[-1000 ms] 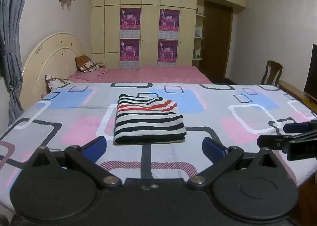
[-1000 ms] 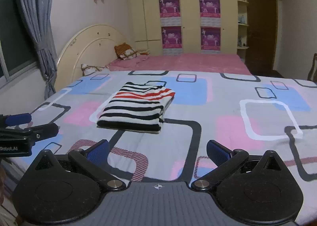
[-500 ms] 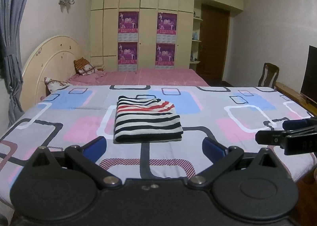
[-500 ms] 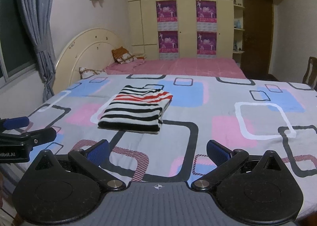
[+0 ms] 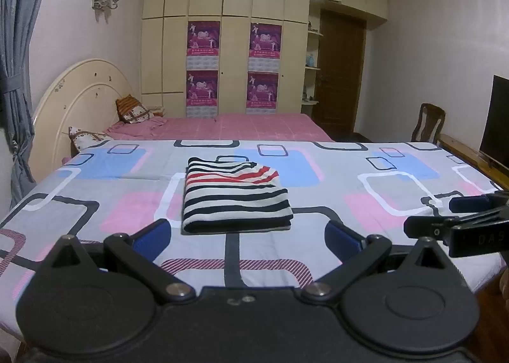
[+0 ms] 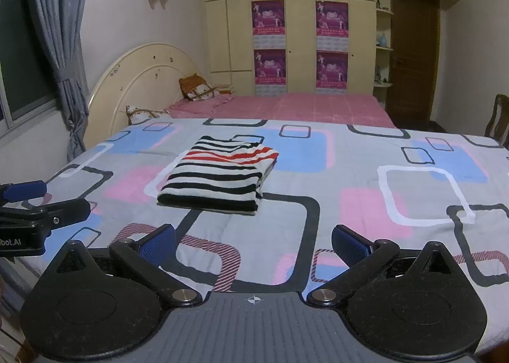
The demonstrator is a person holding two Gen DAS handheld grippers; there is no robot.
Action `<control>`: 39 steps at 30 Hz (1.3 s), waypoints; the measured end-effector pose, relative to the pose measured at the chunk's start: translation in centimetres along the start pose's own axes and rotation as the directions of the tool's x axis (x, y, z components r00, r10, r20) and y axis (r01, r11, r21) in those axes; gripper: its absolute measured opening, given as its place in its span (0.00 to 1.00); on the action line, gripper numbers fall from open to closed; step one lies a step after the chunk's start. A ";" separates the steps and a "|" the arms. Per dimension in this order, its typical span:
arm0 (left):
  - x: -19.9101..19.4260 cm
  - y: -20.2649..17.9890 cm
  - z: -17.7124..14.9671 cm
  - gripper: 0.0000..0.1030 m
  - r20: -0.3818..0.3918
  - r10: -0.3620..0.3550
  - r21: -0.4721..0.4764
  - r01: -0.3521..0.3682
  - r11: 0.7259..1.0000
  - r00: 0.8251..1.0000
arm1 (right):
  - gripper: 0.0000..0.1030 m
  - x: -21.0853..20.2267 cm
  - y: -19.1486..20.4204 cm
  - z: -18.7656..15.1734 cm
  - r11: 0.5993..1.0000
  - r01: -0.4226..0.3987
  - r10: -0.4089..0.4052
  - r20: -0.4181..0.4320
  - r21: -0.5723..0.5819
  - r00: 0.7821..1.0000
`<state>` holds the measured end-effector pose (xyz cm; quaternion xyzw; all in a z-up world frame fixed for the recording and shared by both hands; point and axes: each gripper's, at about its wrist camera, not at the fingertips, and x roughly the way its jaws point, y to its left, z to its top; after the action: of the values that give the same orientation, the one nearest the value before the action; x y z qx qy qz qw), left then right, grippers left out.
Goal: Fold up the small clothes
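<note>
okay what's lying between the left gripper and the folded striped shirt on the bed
Nothing but bedsheet. In the left wrist view, only patterned sheet shows between the open left gripper and the shirt; the right wrist view shows the same stretch bare.

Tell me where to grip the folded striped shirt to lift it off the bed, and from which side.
Grip the striped shirt at its thick near edge, coming in low from the front over the bedsheet. That edge faces both open grippers as a stacked, rounded fold, so one set of jaws could probably pinch all layers together.
</note>
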<state>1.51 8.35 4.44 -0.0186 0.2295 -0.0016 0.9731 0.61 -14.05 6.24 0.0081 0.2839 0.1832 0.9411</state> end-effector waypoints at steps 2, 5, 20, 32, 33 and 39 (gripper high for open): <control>0.0 0.0 0.0 1.00 0.000 -0.001 -0.001 0.001 1.000 1.000 | 1.00 0.2 0.0 0.0 1.000 -0.001 0.001 -0.001 -0.001 1.000; -0.1 0.0 0.0 1.00 0.002 0.001 0.003 -0.001 1.000 1.000 | 1.00 0.3 0.0 0.1 1.000 -0.001 0.001 -0.002 -0.006 1.000; -0.1 0.0 0.1 1.00 0.012 -0.002 0.005 0.002 1.000 1.000 | 1.00 -0.4 -0.7 -0.1 1.000 -0.001 0.001 0.009 -0.022 1.000; -0.1 -0.1 0.2 1.00 0.014 -0.005 0.006 0.005 1.000 1.000 | 1.00 -0.8 -0.8 -0.1 1.000 0.006 -0.006 0.012 -0.021 1.000; 0.0 -0.2 0.2 1.00 0.014 -0.005 0.006 0.005 1.000 1.000 | 1.00 -0.8 -0.8 -0.1 1.000 0.005 -0.005 0.012 -0.021 1.000; 0.0 0.1 0.4 1.00 0.019 -0.003 0.003 0.003 1.000 1.000 | 1.00 -0.7 -0.6 0.1 1.000 0.000 0.000 0.012 -0.027 1.000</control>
<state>1.67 8.43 4.80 -0.0178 0.2204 -0.0032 0.9753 0.32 -14.81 6.56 -0.0033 0.2756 0.1869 0.9429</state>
